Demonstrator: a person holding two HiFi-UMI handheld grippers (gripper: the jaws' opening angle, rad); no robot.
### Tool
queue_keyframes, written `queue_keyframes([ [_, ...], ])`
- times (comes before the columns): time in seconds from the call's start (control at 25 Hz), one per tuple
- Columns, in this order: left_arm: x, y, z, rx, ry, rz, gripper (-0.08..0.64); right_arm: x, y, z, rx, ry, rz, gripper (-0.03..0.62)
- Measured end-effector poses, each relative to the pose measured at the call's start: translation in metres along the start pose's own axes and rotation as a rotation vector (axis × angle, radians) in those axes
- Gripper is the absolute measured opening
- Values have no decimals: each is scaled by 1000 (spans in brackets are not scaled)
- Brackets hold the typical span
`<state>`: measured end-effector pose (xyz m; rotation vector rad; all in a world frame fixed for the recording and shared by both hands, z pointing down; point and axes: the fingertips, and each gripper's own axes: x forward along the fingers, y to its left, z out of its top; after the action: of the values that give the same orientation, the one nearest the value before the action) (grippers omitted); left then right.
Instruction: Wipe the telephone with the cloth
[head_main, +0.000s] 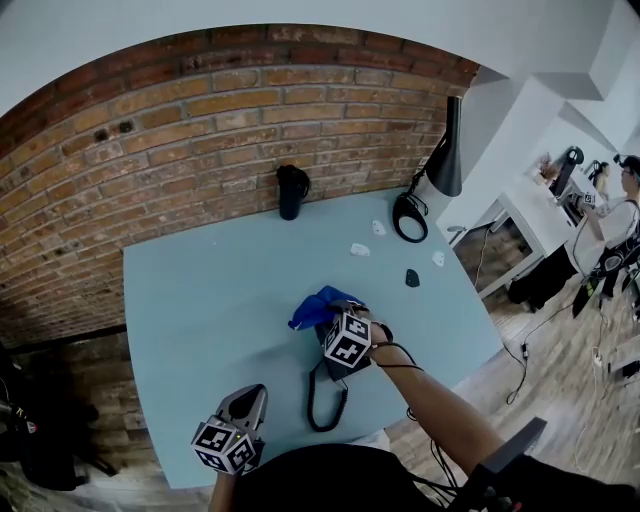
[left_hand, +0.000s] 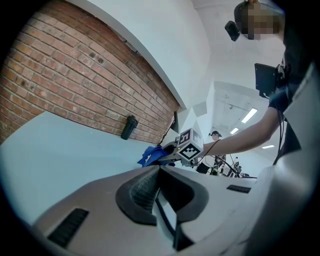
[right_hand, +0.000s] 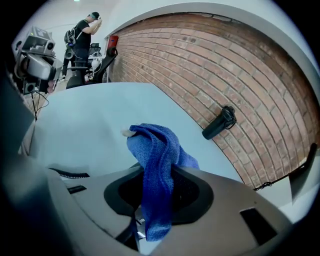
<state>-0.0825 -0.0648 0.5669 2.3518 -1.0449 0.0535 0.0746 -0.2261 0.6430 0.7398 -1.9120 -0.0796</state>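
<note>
Telephone (head_main: 355, 370): dark set lying near the front middle of the teal tabletop (head_main: 200, 330), largely covered in the head view by the right gripper (head_main: 335, 318) poised over it. Its cord (head_main: 322, 408) loops toward the near edge.

Risks, judged:
- Only a narrow fold of the cloth is pinched, so a hard stroke could drag it out of the jaws. Bare gripper would then scrape the set.
- Nothing braces the telephone. A sideways wipe may slide it or snag the cord, since the other gripper sits well apart from it.

Right gripper: jaws drawn nearly together, clamped on a blue cloth (right_hand: 155, 150). The cloth rises in a bunched ridge between the pads and droops forward over the tips. Whether it touches the telephone at this moment cannot be made out.

Left gripper (head_main: 247, 400): jaws closed on each other, with nothing between them in its own view. It sits low at the near edge of the tabletop, left of the cord.

Further out:
- black bottle (head_main: 292, 190), upright against the brick wall (head_main: 150, 150);
- black desk lamp (head_main: 440, 160) at the far right corner;
- a few small white scraps (head_main: 360, 249) and one small dark piece (head_main: 412, 278) scattered between the lamp and the cloth.
</note>
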Motion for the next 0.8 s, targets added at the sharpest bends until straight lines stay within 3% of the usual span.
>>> queue_keyframes([
  [0.24, 2, -1, -5, -1, 13, -2, 8, 0, 11, -8, -97, 13, -73, 130],
  [0.8, 4, -4, -10, 5, 30, -8, 8, 1, 21, -17, -42, 86, 34, 130],
])
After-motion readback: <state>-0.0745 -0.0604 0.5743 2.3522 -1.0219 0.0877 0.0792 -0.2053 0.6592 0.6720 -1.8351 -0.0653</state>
